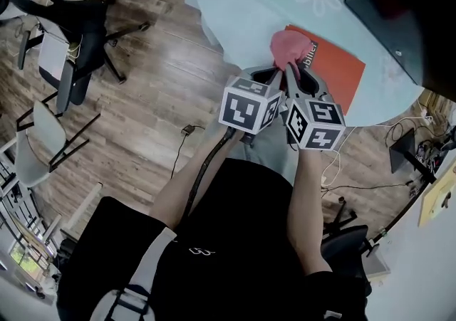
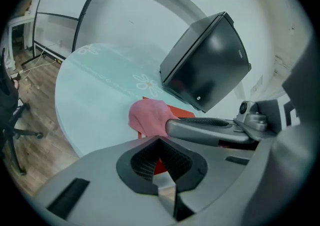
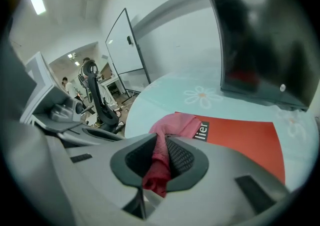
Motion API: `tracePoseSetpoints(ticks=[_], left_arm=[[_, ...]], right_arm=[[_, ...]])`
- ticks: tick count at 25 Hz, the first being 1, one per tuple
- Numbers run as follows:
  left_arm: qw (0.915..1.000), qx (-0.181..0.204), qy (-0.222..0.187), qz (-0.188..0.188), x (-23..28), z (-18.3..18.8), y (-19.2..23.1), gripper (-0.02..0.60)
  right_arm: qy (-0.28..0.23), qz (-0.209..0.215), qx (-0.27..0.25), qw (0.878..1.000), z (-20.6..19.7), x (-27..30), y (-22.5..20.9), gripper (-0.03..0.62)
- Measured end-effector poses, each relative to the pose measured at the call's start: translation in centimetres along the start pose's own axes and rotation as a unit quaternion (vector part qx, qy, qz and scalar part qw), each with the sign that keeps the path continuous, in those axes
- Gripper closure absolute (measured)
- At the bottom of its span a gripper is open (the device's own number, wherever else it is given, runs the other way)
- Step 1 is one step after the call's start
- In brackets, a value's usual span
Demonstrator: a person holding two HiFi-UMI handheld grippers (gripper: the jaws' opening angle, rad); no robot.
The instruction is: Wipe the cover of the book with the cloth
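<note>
One red book (image 3: 240, 137), flat on one pale round table (image 3: 235, 100). One pink cloth (image 3: 175, 125) on its near corner, pinched in my right gripper (image 3: 160, 145). My left gripper (image 2: 159, 141): jaws pressed together, empty, alongside. One black box (image 3: 260, 34) behind.

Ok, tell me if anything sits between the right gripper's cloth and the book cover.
Nothing visible does. The right gripper is shut on the cloth, whose free end lies on a corner of the book. The rest of the cover is bare; the black box stands beyond it.
</note>
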State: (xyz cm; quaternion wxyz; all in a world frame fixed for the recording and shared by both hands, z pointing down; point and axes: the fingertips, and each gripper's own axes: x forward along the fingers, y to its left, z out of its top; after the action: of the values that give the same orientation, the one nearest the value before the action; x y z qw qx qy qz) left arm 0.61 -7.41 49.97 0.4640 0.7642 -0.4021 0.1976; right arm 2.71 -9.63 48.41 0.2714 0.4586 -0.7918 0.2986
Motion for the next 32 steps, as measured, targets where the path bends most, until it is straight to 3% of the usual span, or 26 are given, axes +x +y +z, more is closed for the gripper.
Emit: tracePoseSetpoints(ticks=[5,25,32], left_arm=[[0.9995,0.022,0.015,0.017,0.4,-0.7,0.7,0.566],[0.9966,0.070,0.039,0.019,2.7,-0.5,-1.1,0.566],[0.9963,0.069,0.048,0.013,3.4,-0.9,-2.1,0.566]], right_arm=[[0.008,-0.009,-0.004,1.000,-1.1,0.5,0.0,0.540],[-0.008,-0.024,0.030,0.999,-2.0,-0.1,-3.0,0.540],[-0.012,-0.025,0.038,0.999,-2.5,-0.8,-4.1,0.540]])
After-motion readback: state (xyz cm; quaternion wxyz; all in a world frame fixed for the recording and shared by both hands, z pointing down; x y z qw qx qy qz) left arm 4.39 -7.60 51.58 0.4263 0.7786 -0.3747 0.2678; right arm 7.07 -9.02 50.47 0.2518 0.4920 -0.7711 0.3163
